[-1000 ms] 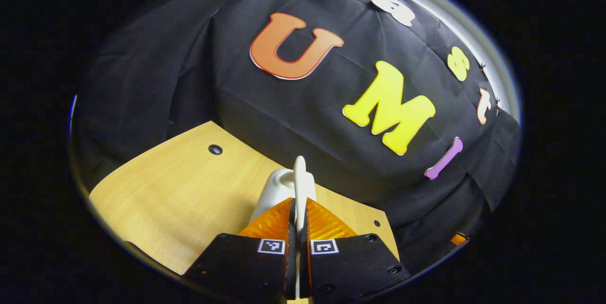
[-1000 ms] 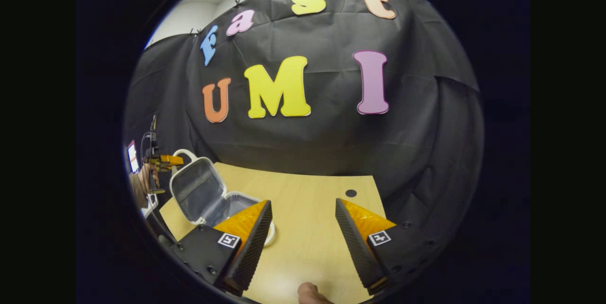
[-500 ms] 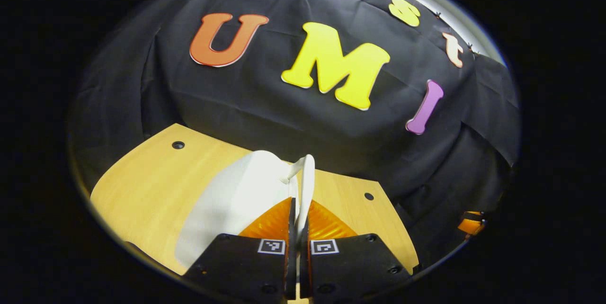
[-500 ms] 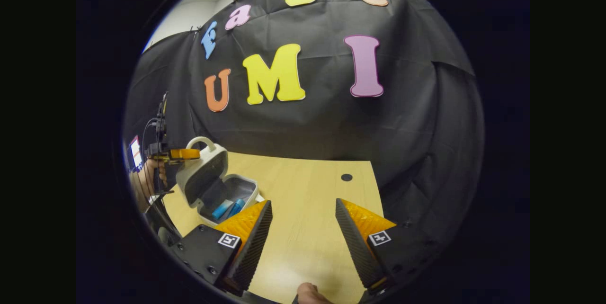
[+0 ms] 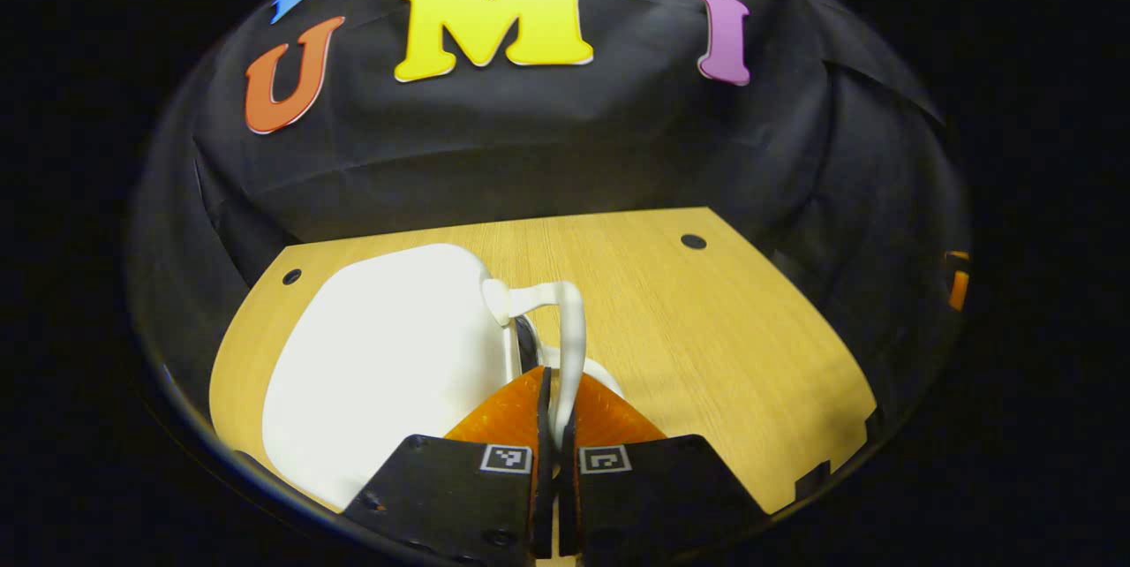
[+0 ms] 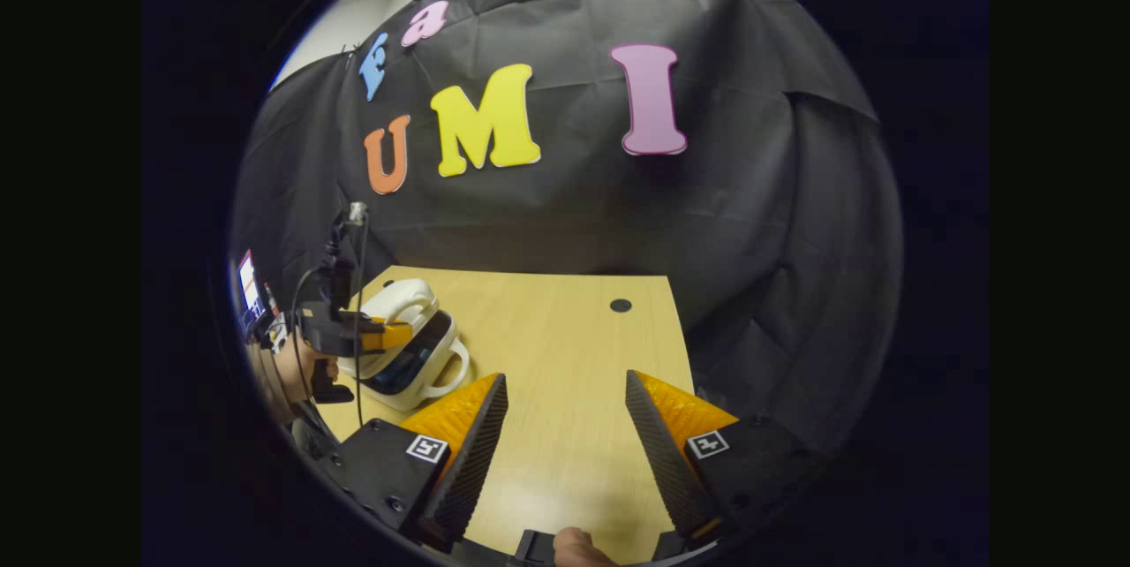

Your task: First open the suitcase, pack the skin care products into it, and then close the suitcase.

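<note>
The small white suitcase [image 5: 388,346] lies on the wooden table [image 5: 724,337], its lid lowered almost flat, with a narrow dark gap at the rim. My left gripper [image 5: 552,426] is shut on the lid's white handle [image 5: 572,328]. In the right gripper view the suitcase [image 6: 402,355] sits at the table's left side, lid nearly down, and the left gripper [image 6: 388,336] holds the upper handle there, with a hand [image 6: 282,373] behind it. My right gripper [image 6: 565,426] hangs open over bare table, nothing between its fingers. The suitcase's contents are hidden.
Black cloth walls close in behind and to the right of the table [image 6: 565,346]. Small dark holes mark the tabletop [image 5: 693,241] [image 6: 621,306]. A lit screen [image 6: 249,289] stands at the far left.
The left gripper has swung the lid down from upright to nearly closed, hiding the blue items seen inside half a second ago. The right gripper has stayed open, hardly moving.
</note>
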The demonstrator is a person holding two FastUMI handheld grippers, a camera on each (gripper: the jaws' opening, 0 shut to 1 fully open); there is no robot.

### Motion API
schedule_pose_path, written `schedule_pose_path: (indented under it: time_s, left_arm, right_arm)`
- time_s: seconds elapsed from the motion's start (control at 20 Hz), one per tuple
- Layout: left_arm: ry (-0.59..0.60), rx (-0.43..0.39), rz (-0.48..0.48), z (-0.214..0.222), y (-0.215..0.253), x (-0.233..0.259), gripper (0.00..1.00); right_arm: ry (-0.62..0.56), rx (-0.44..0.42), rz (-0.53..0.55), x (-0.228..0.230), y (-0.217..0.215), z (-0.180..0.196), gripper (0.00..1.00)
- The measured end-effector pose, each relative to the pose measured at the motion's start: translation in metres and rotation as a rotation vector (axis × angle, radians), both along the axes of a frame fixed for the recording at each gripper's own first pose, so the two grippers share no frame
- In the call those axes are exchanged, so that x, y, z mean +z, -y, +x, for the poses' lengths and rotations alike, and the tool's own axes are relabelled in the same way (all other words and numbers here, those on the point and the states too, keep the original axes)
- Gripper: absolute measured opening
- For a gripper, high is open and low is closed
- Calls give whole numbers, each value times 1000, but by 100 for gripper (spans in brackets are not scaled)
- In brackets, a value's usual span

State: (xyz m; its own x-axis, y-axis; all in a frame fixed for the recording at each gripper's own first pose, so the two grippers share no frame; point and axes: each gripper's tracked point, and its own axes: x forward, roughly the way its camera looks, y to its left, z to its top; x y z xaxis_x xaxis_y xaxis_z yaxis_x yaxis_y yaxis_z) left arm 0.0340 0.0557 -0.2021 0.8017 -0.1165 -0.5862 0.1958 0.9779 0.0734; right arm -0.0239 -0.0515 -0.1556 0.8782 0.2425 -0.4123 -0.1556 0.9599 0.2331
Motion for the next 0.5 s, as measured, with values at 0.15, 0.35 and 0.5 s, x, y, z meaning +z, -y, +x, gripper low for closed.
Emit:
schedule_pose_path:
  time_s: [0.15, 0.35, 0.5]
  left_arm:
    - [-48, -23, 105, 0, 14, -28, 6]
    - [-98, -18, 200, 5, 11, -51, 7]
    - [-114, -28, 199, 4, 23, -56, 26]
  right_arm:
    - [-24, -26, -4, -12, 13, -3, 80]
    - [-44, -52, -3, -19, 25, -1, 80]
    - [-45, -73, 3, -13, 29, 7, 79]
